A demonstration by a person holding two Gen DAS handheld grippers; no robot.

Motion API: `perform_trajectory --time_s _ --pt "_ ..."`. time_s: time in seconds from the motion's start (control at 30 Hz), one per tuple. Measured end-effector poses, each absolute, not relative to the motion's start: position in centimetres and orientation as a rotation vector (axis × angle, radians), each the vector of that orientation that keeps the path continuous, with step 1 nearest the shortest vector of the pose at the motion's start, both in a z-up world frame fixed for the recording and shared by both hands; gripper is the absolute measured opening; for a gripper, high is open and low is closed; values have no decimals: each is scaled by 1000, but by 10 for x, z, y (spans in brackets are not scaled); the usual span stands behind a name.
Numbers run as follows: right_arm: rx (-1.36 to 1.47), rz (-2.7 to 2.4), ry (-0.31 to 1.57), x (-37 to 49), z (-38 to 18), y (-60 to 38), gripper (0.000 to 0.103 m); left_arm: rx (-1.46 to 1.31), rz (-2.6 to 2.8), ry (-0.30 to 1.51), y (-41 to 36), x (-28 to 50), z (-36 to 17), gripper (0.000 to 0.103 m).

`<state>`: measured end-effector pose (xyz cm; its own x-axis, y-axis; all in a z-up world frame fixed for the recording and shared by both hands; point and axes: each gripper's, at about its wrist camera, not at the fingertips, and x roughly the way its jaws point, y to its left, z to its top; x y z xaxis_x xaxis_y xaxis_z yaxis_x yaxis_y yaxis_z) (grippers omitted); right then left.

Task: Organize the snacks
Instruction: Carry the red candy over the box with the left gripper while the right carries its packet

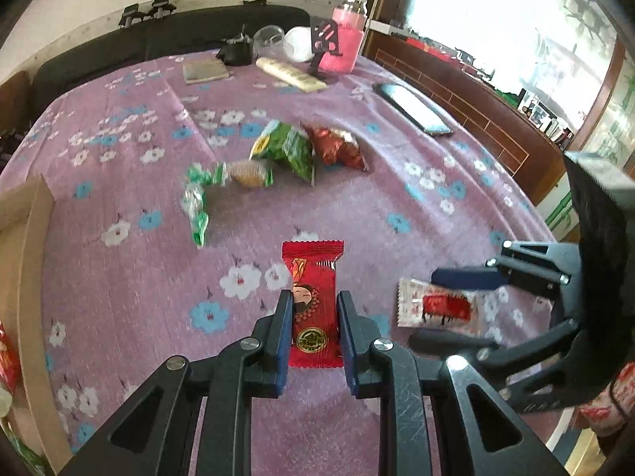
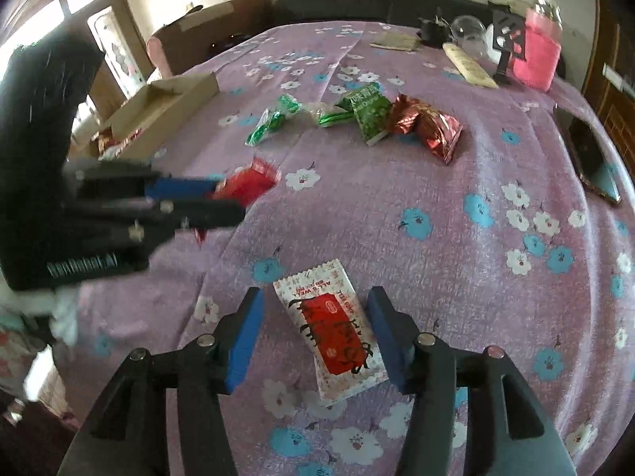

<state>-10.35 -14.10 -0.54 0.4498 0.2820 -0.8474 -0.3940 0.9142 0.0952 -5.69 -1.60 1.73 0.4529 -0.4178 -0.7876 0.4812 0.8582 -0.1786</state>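
left gripper (image 1: 313,313): jaws closed on a red snack packet (image 1: 313,297), the blue pads pressing its two long edges. the packet stands lengthwise between the pads, its serrated top end pointing away over the purple flowered cloth (image 1: 119,277) that covers the desk. in the right wrist view the same gripper (image 2: 234,202) shows at left, blurred, with the red packet (image 2: 250,184) in its tip.

right gripper (image 2: 315,331): jaws apart. a white packet with a red label (image 2: 331,329) lies flat on the cloth between them, slanted, with cloth visible between the packet and each pad — not gripped. from the left wrist view this gripper (image 1: 432,305) enters from the right, one jaw above and one below the white packet (image 1: 436,303).

remaining snacks sit in a loose cluster further out on the cloth, well apart from both grippers: two green twist-wrapped sweets (image 1: 198,202), a biscuit in a clear-and-green wrapper (image 1: 248,174), a green bag (image 1: 289,150) and a dark red foil bag (image 1: 337,146), the last two touching.

a cardboard box (image 2: 166,99) stands open at the left edge of the desk, with red wrappers visible inside — contents otherwise unclear.

at the far end: a pink bottle (image 1: 345,39), a clear cup (image 1: 270,39), a small book (image 1: 206,71), a pale tube (image 1: 289,73). a phone (image 1: 412,107) lies near the right edge.
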Motion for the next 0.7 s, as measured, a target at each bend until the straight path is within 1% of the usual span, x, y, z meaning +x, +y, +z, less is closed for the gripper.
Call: perform_trajectory --time_s 0.03,0.1,0.13,0.17,0.33,0.43,0.53,0.7 --pt "-145 402 1024 -105 -6 -138 50 73 -557 944 -15 -57 20 21" --pt "-182 373 1024 -108 -6 -135 40 60 -558 934 -8 -60 26 21" --pt "-174 372 1030 -109 -5 -135 30 58 -556 926 -3 -62 29 21" --pt "-154 376 1038 -109 -4 -137 28 57 -551 917 1 -63 33 21" --pt "-65 372 1049 -104 -1 -142 25 -29 -478 848 57 -82 62 22" --pt "4 399 1013 -99 15 -131 25 -76 -384 794 100 -94 76 22" --pt "73 461 976 -87 38 -107 26 -127 -260 760 152 -102 84 22" --pt "125 600 947 -64 67 -35 26 -216 -101 756 223 -103 81 22"
